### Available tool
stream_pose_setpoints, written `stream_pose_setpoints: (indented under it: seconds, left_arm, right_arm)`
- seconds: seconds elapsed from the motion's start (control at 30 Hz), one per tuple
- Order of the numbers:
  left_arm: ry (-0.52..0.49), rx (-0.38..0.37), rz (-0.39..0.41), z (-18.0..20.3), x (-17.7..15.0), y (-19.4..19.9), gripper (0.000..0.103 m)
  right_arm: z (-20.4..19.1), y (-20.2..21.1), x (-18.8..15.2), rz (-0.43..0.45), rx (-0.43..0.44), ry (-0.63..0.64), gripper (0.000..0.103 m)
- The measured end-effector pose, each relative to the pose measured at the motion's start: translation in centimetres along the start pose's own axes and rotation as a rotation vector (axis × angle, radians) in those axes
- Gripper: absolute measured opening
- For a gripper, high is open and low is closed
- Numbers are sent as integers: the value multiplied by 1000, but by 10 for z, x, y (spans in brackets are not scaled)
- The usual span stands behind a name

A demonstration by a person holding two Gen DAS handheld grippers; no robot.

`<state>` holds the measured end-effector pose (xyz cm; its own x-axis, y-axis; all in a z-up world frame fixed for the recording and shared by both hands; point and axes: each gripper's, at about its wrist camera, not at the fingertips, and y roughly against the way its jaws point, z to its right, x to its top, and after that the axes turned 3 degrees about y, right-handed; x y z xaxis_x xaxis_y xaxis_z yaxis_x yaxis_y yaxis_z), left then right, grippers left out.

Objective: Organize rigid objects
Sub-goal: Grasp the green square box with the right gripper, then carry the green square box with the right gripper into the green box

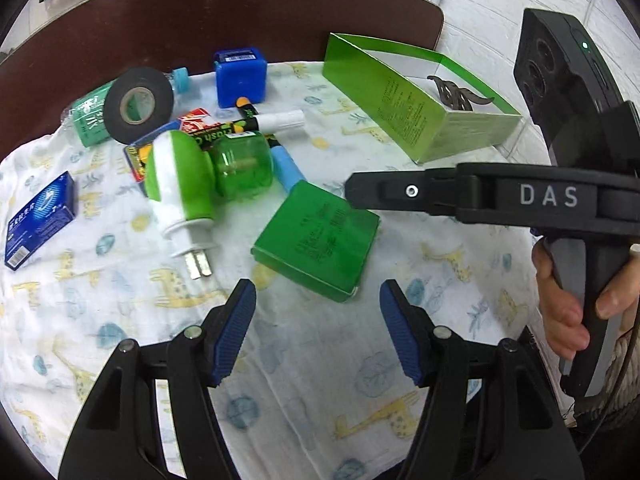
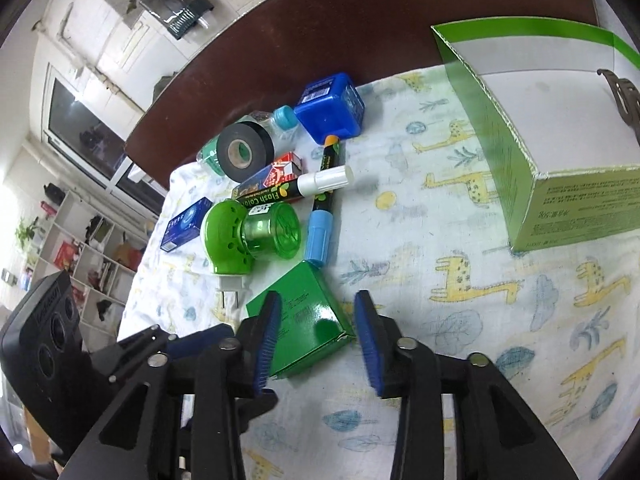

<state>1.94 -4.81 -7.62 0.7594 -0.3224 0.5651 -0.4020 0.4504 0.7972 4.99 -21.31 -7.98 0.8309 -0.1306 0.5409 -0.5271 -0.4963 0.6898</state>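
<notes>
I take the flat square green cardboard box point(image 2: 302, 312) as my reference. It lies on the giraffe-print white cloth point(image 2: 460, 240) covering the dark brown table point(image 2: 320, 20), one corner pointing toward my right gripper point(image 2: 318, 340). That gripper's blue pads stand apart on either side of the box's near corner; I see a gap at each pad, so the box rests loose on the cloth, not clamped. My left gripper point(image 1: 318, 328) hangs just short of the same box, its jaws spread with only cloth between them. A hand point(image 1: 568, 304) grips the right tool's handle at the edge of the left view.

Just beyond the box lies the green-and-white plug-in mosquito repellent heater with its translucent green bottle point(image 2: 256, 236), on its side, prongs toward me. Beside the heater, a marker with a light blue cap point(image 2: 322, 224) touches the box's far corner; a second black marker with a white cap point(image 2: 304, 186) crosses over it. Farther back sit a roll of black electrical tape point(image 2: 244, 152), a red-and-white carton point(image 2: 280, 170) and a blue plastic cube-shaped container point(image 2: 330, 106). Left of the heater lies a small dark blue carton point(image 2: 186, 222).

Well to the right of the box stands a large open-topped green cardboard carton point(image 2: 560, 152), with a dark hair claw point(image 2: 624, 92) inside.
</notes>
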Motion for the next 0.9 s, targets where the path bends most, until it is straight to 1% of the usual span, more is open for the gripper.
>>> stream_pose_setpoints:
  seconds: [0.1, 0.17, 0.27, 0.3, 0.37, 0.4, 0.43, 0.47, 0.57, 0.67, 0.77, 0.9]
  left_arm:
    - [12, -3, -14, -1, 2, -7, 61]
    - [18, -12, -16, -2, 4, -9, 56]
    - [11, -4, -12, -2, 6, -12, 54]
    - [8, -1, -12, -2, 7, -14, 53]
    - [1, 2, -2, -2, 9, -17, 52]
    - [-5, 11, 2, -2, 10, -18, 52]
    - [-12, 23, 6, -2, 10, -19, 52]
    - [-16, 24, 4, -3, 11, -19, 53]
    - [-10, 10, -2, -3, 12, -18, 54]
    - [-32, 26, 6, 2, 12, -14, 54]
    - [-58, 47, 23, 9, 16, -9, 54]
    - [-83, 53, 44, 19, 25, -1, 54]
  right_arm:
    - [0, -2, -2, -11, 4, -2, 48]
    - [-2, -5, -2, -13, -8, 11, 48]
    - [-5, -11, -2, -18, -24, 38, 48]
    - [-6, -15, -2, -34, -29, 54, 47]
    - [-8, -24, -4, -71, -47, 73, 40]
    - [-10, -23, -5, -66, -41, 74, 38]
    - [-11, -23, -5, -80, -24, 66, 35]
    - [-12, -22, -5, -88, -12, 57, 35]
    - [-16, -18, -8, -76, -36, 75, 35]
    - [-22, -13, -9, -63, -61, 97, 35]
    - [-24, -5, -7, -39, -65, 100, 35]
    - [-24, 9, -4, 4, -61, 102, 35]
